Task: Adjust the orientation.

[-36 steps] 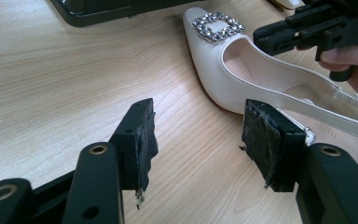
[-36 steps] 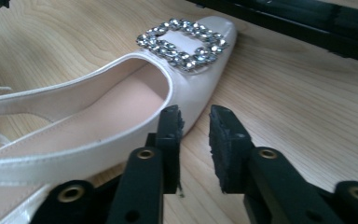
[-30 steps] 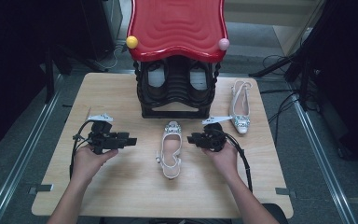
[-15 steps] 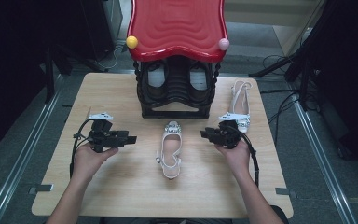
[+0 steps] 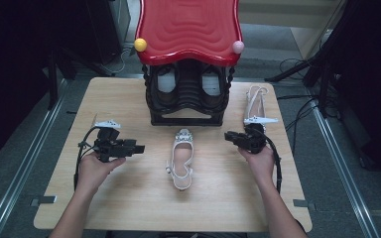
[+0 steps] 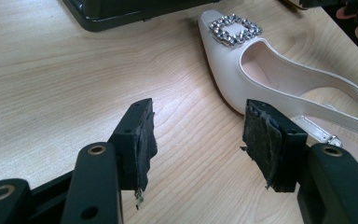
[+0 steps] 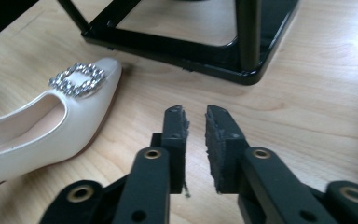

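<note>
A white slingback shoe (image 5: 181,158) with a jewelled buckle lies in the middle of the wooden table (image 5: 129,198), toe toward the rack. My left gripper (image 5: 138,148) hovers to its left, pointing at it, open with nothing between the pads (image 6: 198,126); the shoe (image 6: 270,74) lies just beyond its right jaw. My right gripper (image 5: 229,137) is to the right of the shoe, pointing left. Its jaws (image 7: 196,123) have just been closing and now stand a narrow gap apart with nothing between them. The shoe (image 7: 42,126) sits off to their left.
A black shoe rack (image 5: 186,119) with a wavy red top (image 5: 188,29) stands at the back centre, holding shoes inside. A second white shoe (image 5: 254,101) lies to the right of the rack, just behind my right gripper. Metal rails flank the table.
My right gripper has drawn away to the right from the middle shoe and risen slightly, and its jaws are narrower. The left gripper and the shoe have stayed put.
</note>
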A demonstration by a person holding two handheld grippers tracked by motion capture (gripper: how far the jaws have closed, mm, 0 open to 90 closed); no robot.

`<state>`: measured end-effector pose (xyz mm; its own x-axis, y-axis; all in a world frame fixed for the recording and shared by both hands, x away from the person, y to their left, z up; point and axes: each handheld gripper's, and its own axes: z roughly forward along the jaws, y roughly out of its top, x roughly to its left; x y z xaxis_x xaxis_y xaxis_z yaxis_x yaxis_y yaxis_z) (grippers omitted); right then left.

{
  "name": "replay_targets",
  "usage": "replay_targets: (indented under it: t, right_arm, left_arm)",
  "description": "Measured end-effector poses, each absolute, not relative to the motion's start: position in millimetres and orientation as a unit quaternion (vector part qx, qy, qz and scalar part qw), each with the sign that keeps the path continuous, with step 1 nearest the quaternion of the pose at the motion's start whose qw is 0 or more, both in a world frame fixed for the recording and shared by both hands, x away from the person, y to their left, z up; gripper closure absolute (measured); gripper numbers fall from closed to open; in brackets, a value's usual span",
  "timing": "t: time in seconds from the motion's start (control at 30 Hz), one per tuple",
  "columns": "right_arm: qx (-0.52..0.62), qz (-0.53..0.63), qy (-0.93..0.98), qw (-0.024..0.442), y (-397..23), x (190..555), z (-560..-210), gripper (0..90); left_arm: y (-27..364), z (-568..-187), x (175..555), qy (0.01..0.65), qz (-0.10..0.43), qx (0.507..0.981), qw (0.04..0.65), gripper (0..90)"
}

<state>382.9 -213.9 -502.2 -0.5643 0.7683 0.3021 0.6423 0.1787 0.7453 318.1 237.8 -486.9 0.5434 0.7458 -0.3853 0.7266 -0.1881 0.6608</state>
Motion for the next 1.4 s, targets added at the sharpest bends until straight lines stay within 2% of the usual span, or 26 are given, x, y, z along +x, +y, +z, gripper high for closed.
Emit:
replay_targets:
  t: [0.13, 0.27, 0.67, 0.9, 1.4]
  right_arm:
    - [0.471, 0.450, 0.755, 0.075, -220.7, 388.0, -501.8, 87.8]
    - [0.483, 0.449, 0.747, 0.083, -227.7, 394.7, -502.6, 90.0]
    - [0.533, 0.423, 0.723, 0.118, -249.5, 422.9, -520.6, 90.0]
    - [0.553, 0.414, 0.715, 0.104, -255.0, 432.2, -530.6, 90.0]
    - [0.556, 0.397, 0.722, 0.109, -253.6, 433.0, -530.0, 90.0]
  left_arm:
    - [240.2, -487.4, 317.1, 0.478, 0.011, 0.772, 0.419, 43.6]
    - [242.0, -487.4, 315.8, 0.481, 0.015, 0.769, 0.421, 43.6]
    - [247.8, -490.4, 312.2, 0.488, 0.015, 0.766, 0.418, 42.7]
    - [255.1, -490.1, 309.1, 0.496, 0.017, 0.759, 0.421, 42.5]
    - [257.2, -488.3, 308.9, 0.495, 0.020, 0.758, 0.424, 41.2]
